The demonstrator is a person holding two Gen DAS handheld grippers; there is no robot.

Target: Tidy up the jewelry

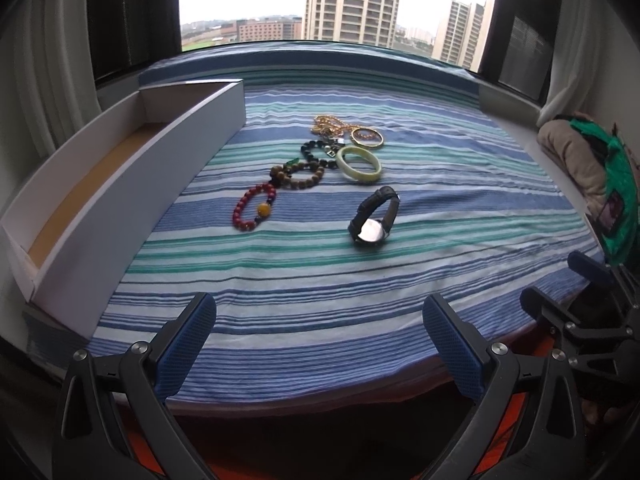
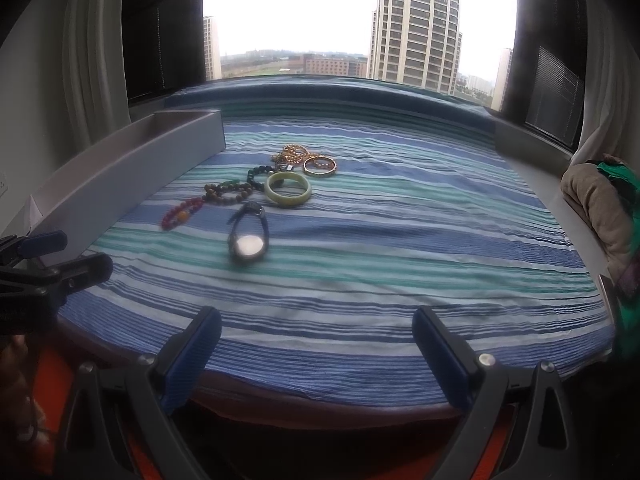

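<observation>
Jewelry lies in a cluster on a striped cloth [image 1: 320, 280]: a black-strap watch [image 1: 374, 218] [image 2: 247, 236], a pale green bangle [image 1: 358, 163] [image 2: 288, 189], a red bead bracelet [image 1: 254, 207] [image 2: 179, 213], a brown bead bracelet [image 1: 298, 174] [image 2: 228, 193], a black bead bracelet [image 1: 316, 152], a gold bangle [image 1: 367, 137] [image 2: 320, 166] and a gold chain [image 1: 330, 125] [image 2: 292, 154]. A long white box [image 1: 120, 184] [image 2: 120, 168] lies open and empty at the left. My left gripper [image 1: 320, 320] and right gripper [image 2: 316, 328] are open and empty at the cloth's near edge.
A window with dark frames runs behind the cloth. Curtains hang at both sides. A heap of beige and green fabric [image 1: 580, 160] [image 2: 600, 200] lies at the right edge. The right gripper shows in the left wrist view [image 1: 580, 312], the left one in the right wrist view [image 2: 52, 264].
</observation>
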